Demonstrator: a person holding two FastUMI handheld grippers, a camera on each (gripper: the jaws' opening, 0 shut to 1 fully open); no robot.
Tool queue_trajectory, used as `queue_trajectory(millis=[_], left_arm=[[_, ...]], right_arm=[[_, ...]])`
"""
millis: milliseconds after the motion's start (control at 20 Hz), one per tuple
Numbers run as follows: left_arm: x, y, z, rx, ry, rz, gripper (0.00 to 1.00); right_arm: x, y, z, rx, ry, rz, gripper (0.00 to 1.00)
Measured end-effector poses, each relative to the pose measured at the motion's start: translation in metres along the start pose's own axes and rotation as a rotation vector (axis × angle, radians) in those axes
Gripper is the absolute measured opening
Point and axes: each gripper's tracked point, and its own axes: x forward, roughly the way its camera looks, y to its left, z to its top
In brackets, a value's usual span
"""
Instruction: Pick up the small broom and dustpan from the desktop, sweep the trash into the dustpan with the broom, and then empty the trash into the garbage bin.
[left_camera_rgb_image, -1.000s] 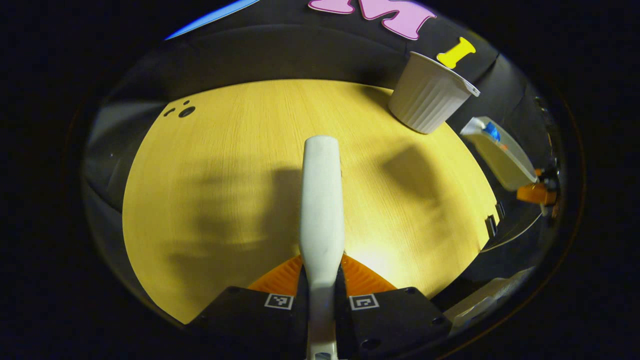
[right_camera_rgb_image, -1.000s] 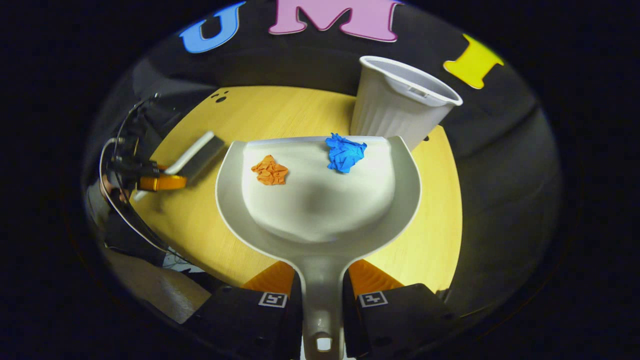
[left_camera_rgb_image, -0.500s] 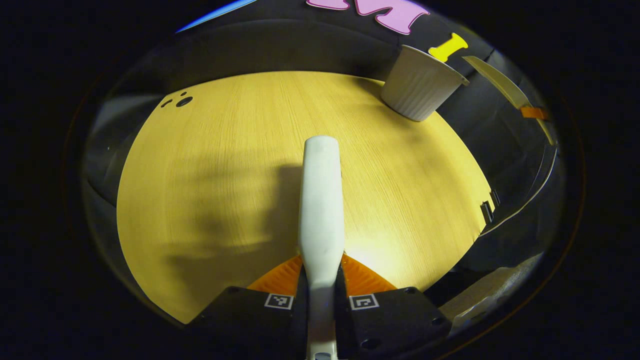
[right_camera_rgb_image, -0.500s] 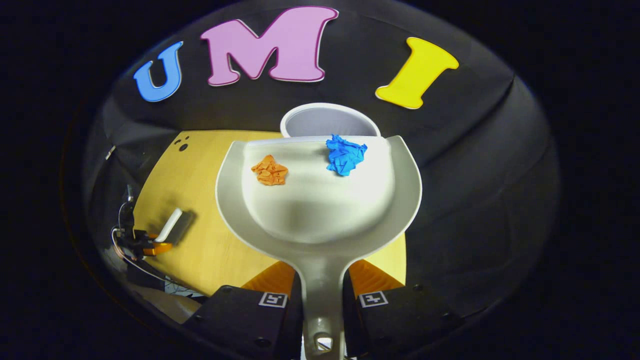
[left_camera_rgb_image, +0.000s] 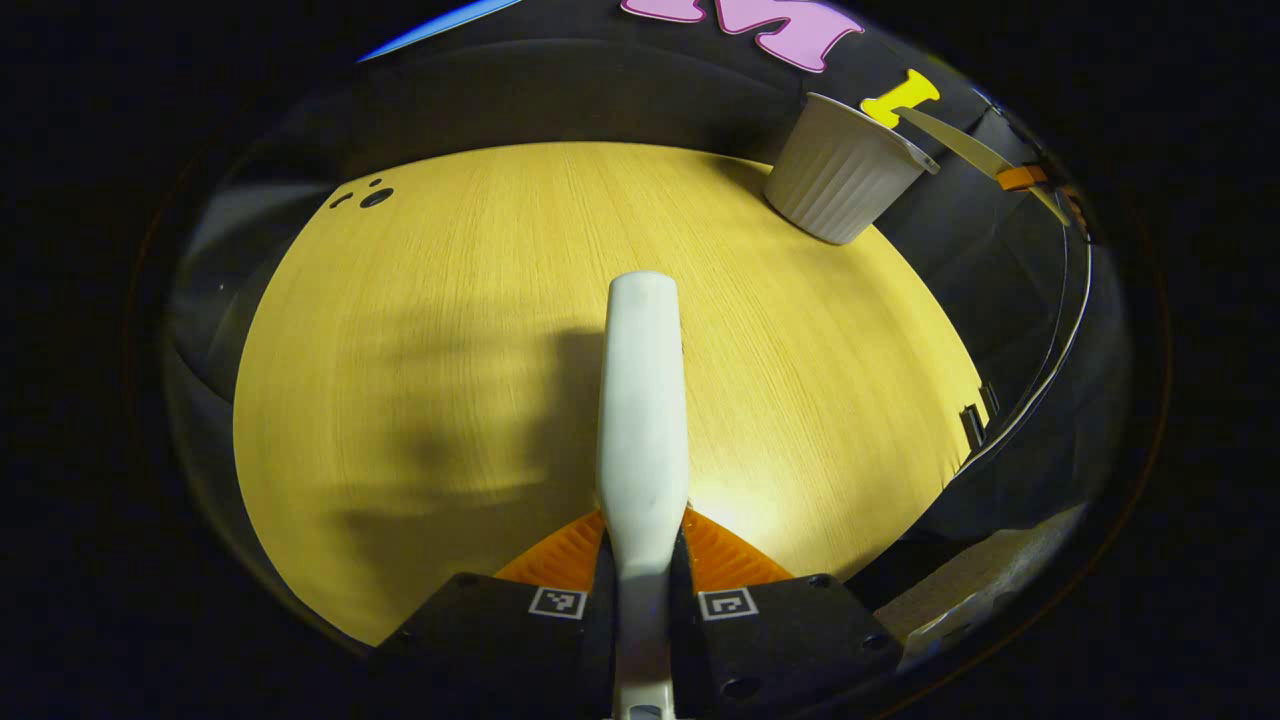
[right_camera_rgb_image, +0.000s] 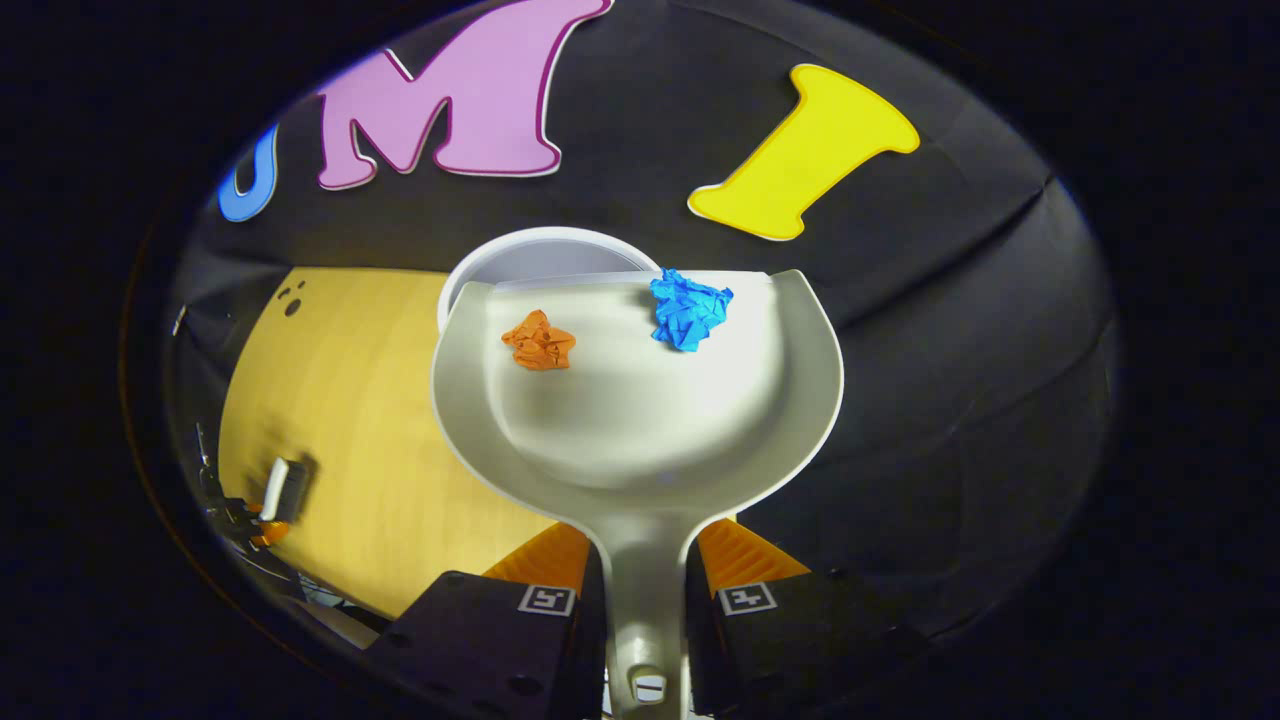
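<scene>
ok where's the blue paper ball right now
In the right gripper view the blue paper ball lies at the front lip of the dustpan, right of the orange ball, with the bin's rim just beyond.

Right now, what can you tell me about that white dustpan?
The dustpan is a pale, smooth scoop that looks like plastic, with raised side walls and a short handle ending in a hanging hole. The right gripper clamps that handle between its fingers, holding the pan in the air. Its front lip sits over the ribbed white bin's opening. An orange paper wad and a blue paper wad lie near the lip.
</scene>
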Motion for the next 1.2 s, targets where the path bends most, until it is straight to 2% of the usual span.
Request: queue_trajectory(millis=[50,100,150,450,500,600,700,750,950,1000,1050,1200], left_arm=[[0.0,0.0,-0.001,-0.007,0.0,0.001,0.27],[0.0,0.001,-0.003,-0.014,-0.001,0.001,0.27],[-0.001,0.002,-0.005,-0.021,-0.002,0.003,0.27],[-0.007,0.009,-0.019,-0.068,-0.002,0.019,0.27],[-0.008,0.009,-0.022,-0.075,-0.001,0.022,0.27],[-0.01,0.01,-0.026,-0.087,0.0,0.03,0.27],[-0.011,0.01,-0.028,-0.105,-0.009,0.032,0.26],[-0.011,0.008,-0.03,-0.114,-0.01,0.029,0.27],[-0.01,0.007,-0.031,-0.122,-0.009,0.032,0.27],[-0.01,0.007,-0.03,-0.12,-0.009,0.032,0.28],[-0.01,0.007,-0.029,-0.115,-0.01,0.033,0.27],[-0.01,0.008,-0.026,-0.109,-0.007,0.043,0.27]], right_arm=[[0.005,-0.004,0.002,-0.032,0.022,-0.019,0.42],[0.007,-0.009,0.003,-0.058,0.044,-0.032,0.32],[0.008,-0.012,0.005,-0.084,0.068,-0.044,0.37],[0.02,-0.017,0.027,-0.234,0.209,-0.069,0.37],[0.017,-0.019,0.027,-0.253,0.232,-0.07,0.42],[0.012,-0.023,0.032,-0.271,0.265,-0.077,0.32],[0.01,-0.025,0.033,-0.284,0.286,-0.082,0.32],[0.009,-0.024,0.031,-0.286,0.296,-0.08,0.37],[0.01,-0.026,0.032,-0.319,0.337,-0.081,0.37],[0.008,-0.027,0.033,-0.338,0.352,-0.077,0.42],[0.008,-0.026,0.035,-0.342,0.358,-0.07,0.37],[0.012,-0.022,0.034,-0.347,0.36,-0.057,0.37]])
